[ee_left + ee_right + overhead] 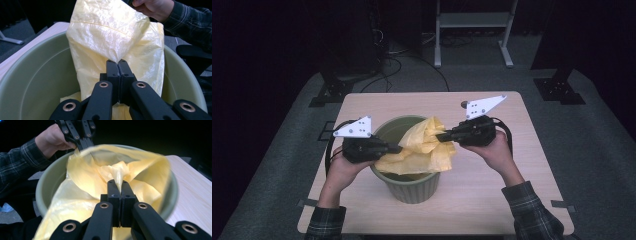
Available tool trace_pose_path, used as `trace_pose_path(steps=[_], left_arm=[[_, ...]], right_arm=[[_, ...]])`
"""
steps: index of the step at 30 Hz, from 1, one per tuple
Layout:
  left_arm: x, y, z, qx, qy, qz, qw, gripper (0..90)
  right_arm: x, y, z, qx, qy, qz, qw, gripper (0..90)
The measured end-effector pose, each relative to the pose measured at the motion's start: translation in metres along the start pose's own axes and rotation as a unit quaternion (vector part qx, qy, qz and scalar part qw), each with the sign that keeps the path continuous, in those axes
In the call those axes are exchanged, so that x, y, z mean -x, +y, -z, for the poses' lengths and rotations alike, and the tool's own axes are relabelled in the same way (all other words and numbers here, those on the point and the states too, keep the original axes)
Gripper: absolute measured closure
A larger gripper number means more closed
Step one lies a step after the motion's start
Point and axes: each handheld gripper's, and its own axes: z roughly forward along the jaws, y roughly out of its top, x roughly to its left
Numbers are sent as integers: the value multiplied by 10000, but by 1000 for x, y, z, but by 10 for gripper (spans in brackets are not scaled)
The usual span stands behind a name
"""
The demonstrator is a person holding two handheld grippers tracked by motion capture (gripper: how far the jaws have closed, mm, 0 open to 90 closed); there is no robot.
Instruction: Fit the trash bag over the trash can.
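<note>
One pale wooden table (492, 180) on grey carpet, dark room. Crinkled, translucent yellow plastic bag (424, 145) sits in green bin (412, 190) mid-table; left gripper (396, 148) and right gripper (441, 136) each pinch its rim, jaws closed.

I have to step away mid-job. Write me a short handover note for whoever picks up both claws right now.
Left claw: shut on the yellow bag, pinching its film at the near-left side of the bin.
Right claw: shut on the yellow bag at the opposite side.
Green bin: upright, mid-table; the bag sits partly inside it, its mouth held up between the claws.
Done: both edges gripped, mouth partly spread.
Left: probably pull the edges apart and fold them over the rim; not yet over it.
</note>
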Motion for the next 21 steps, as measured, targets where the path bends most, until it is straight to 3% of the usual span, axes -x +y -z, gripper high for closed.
trace_pose_path(steps=[5, 12, 21], left_arm=[[-1, -4, 10, -52, 145, 6, 9999, 899], [-3, -15, 25, 29, 320, 112, 9994, 899], [-2, -25, 33, -4, 479, 156, 9987, 899]], right_arm=[[3, -9, 19, -25, -191, -41, 9998, 894], [8, -24, 51, 139, -442, -180, 9988, 893], [8, -35, 61, -27, -652, -210, 9976, 894]])
